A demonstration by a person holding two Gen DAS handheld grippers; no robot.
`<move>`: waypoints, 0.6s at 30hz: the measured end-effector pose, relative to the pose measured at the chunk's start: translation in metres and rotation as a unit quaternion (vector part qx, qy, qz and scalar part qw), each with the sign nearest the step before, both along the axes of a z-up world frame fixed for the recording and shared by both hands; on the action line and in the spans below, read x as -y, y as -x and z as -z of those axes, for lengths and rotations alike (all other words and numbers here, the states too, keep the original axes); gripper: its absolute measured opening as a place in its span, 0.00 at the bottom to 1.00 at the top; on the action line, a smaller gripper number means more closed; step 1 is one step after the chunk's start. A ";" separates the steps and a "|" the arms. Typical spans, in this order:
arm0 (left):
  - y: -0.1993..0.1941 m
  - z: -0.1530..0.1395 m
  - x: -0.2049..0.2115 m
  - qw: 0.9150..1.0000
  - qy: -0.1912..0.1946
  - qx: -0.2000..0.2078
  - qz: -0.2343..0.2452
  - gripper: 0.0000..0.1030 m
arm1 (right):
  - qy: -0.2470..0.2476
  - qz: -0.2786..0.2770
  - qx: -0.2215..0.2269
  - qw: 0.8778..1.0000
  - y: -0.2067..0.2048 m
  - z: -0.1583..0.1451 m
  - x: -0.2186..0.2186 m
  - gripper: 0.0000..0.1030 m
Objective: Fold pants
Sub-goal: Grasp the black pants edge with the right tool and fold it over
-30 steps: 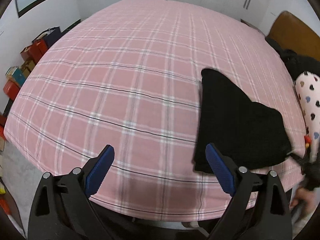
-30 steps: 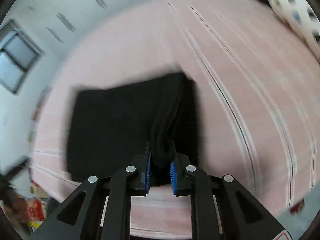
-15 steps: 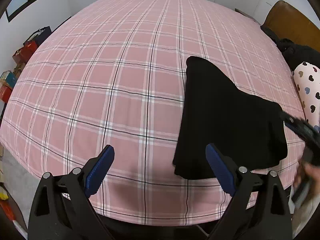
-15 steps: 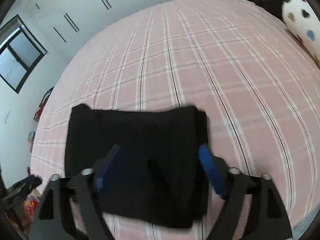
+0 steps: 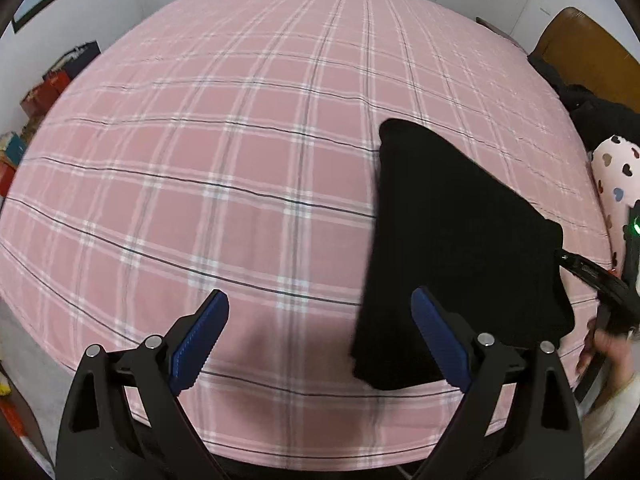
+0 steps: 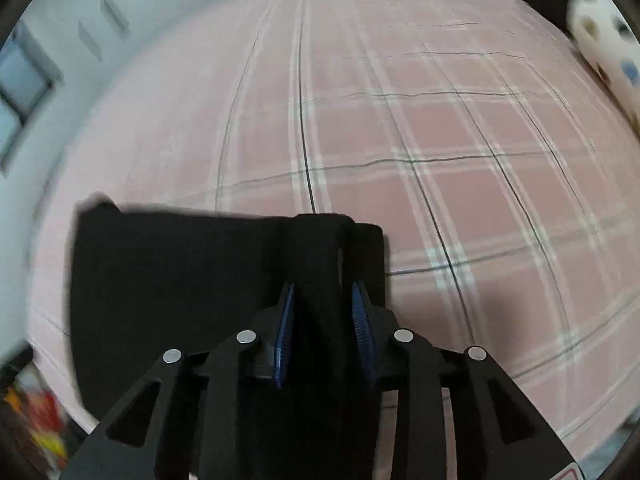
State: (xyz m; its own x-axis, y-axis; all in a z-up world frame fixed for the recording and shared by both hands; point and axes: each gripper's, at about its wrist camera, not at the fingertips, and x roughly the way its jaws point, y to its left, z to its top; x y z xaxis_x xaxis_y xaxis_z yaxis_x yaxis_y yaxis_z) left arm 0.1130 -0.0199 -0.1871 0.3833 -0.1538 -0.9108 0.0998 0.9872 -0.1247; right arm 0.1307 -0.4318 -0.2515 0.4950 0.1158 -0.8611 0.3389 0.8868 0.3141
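The folded black pants point(image 5: 456, 240) lie on the pink plaid bed point(image 5: 240, 152), near its front right edge. My left gripper point(image 5: 318, 340) is open and empty, above the bed's front edge, with its right finger over the pants' near left corner. In the right wrist view my right gripper point(image 6: 324, 328) is shut on a raised fold of the black pants point(image 6: 168, 280) at their right end. The right gripper's body also shows in the left wrist view point(image 5: 600, 280), at the pants' right edge.
A white pillow with heart prints point(image 5: 612, 176) and dark clothes point(image 5: 592, 108) lie at the bed's right side by a brown headboard point(image 5: 580, 44). Boxes and bags point(image 5: 48, 84) stand on the floor at the left. White wardrobes line the far wall.
My right gripper, open over the pants half a second ago, has closed on a fold of them again. My left gripper stayed open and shifted slightly toward the pants.
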 end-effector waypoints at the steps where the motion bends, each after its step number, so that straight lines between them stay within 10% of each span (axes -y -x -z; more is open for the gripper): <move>1: -0.002 0.003 0.003 1.000 0.003 -0.005 0.005 0.90 | -0.003 0.014 0.012 1.000 0.011 -0.004 -0.001 0.71; 13: -0.040 0.091 0.046 0.990 0.096 -0.101 0.021 0.88 | -0.140 0.019 -0.031 0.990 0.059 0.055 -0.022 0.75; 15: -0.045 0.095 0.033 0.985 0.143 -0.101 0.004 0.74 | -0.148 0.014 -0.017 0.989 0.056 0.051 -0.030 0.50; 16: -0.047 0.090 0.033 0.980 0.169 -0.106 0.021 0.47 | -0.153 0.014 -0.010 0.988 0.056 0.044 -0.032 0.41; 18: -0.047 0.077 0.028 0.979 0.173 -0.105 0.020 0.34 | -0.150 -0.013 0.019 0.988 0.053 0.016 -0.047 0.38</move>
